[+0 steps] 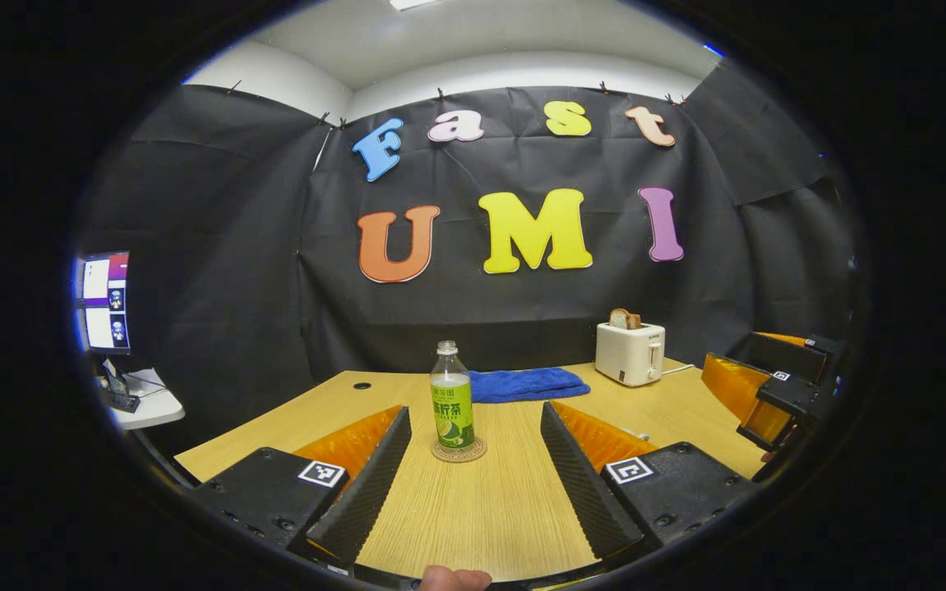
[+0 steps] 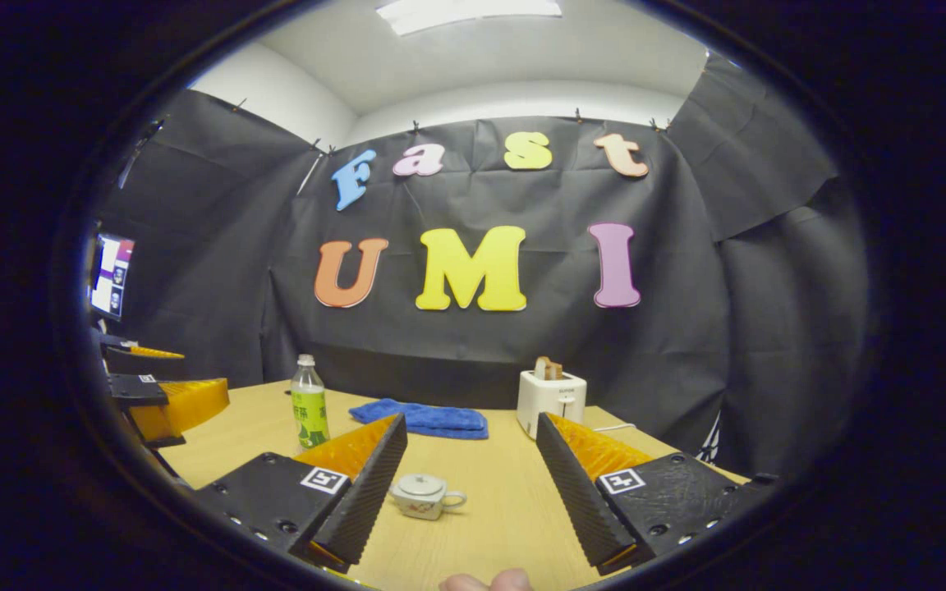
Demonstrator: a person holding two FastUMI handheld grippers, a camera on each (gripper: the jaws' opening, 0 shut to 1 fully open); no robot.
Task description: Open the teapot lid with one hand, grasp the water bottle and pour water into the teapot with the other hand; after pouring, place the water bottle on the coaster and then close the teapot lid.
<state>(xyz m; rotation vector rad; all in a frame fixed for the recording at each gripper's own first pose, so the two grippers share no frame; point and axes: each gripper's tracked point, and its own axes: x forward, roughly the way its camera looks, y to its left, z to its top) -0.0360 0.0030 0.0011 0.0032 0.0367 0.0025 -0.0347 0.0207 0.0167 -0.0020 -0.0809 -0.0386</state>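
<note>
A clear water bottle (image 1: 452, 398) with a green label stands upright on a round coaster (image 1: 458, 451) on the wooden table (image 1: 481, 509). My left gripper (image 1: 475, 414) is open, nothing is between its fingers, and the bottle lies just ahead of them. In the right gripper view a small white teapot (image 2: 422, 495) sits on the table with its lid on. It is low between the fingers of my open right gripper (image 2: 471, 423), close to the left finger. The bottle (image 2: 309, 406) stands farther back left. Each view catches the other gripper at its edge (image 1: 769, 394) (image 2: 165, 394).
A white toaster (image 1: 629, 353) (image 2: 551, 398) holding a slice of bread stands at the back of the table. Beside it lies a folded blue towel (image 1: 526, 383) (image 2: 424, 417). A monitor (image 1: 106, 300) glows on a side desk at the left.
</note>
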